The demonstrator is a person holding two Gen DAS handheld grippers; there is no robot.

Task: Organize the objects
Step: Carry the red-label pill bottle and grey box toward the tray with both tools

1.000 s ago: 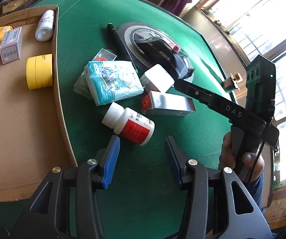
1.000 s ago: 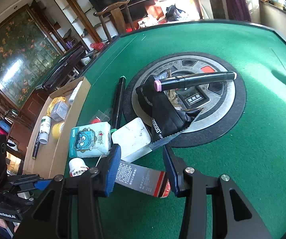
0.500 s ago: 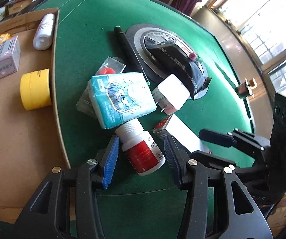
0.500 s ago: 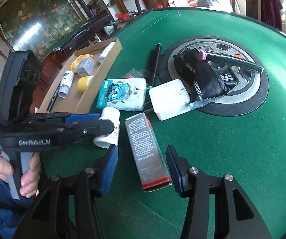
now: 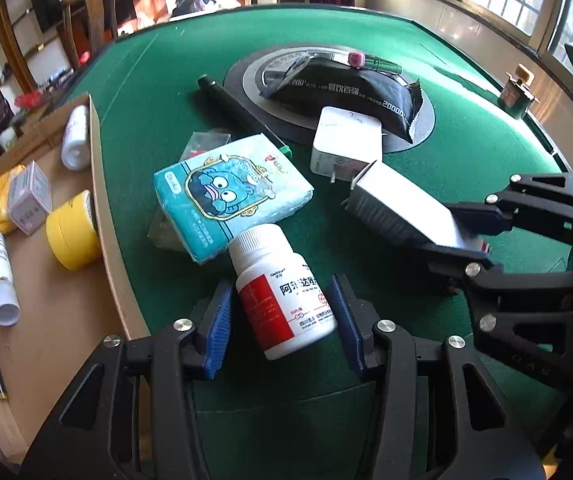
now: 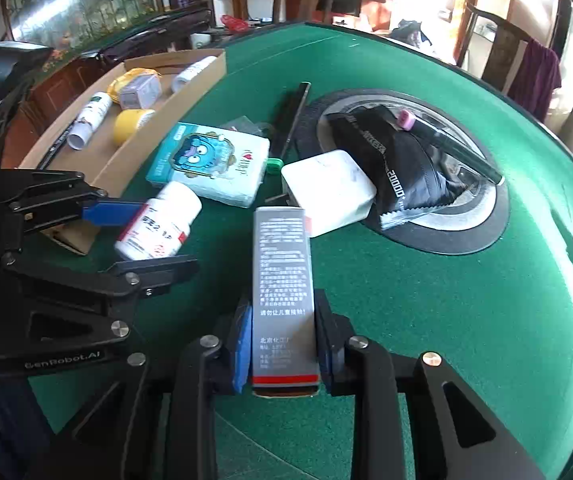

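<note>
The right gripper (image 6: 282,340) is closing on the silver carton (image 6: 282,280), lying at 6 o'clock of the white charger (image 6: 328,192). The left gripper (image 5: 282,320) stands spread around the pill bottle (image 5: 282,288), pads not touching. Better to press both evenly at the middle before lifting toward the cardboard tray (image 5: 98,184).
</note>
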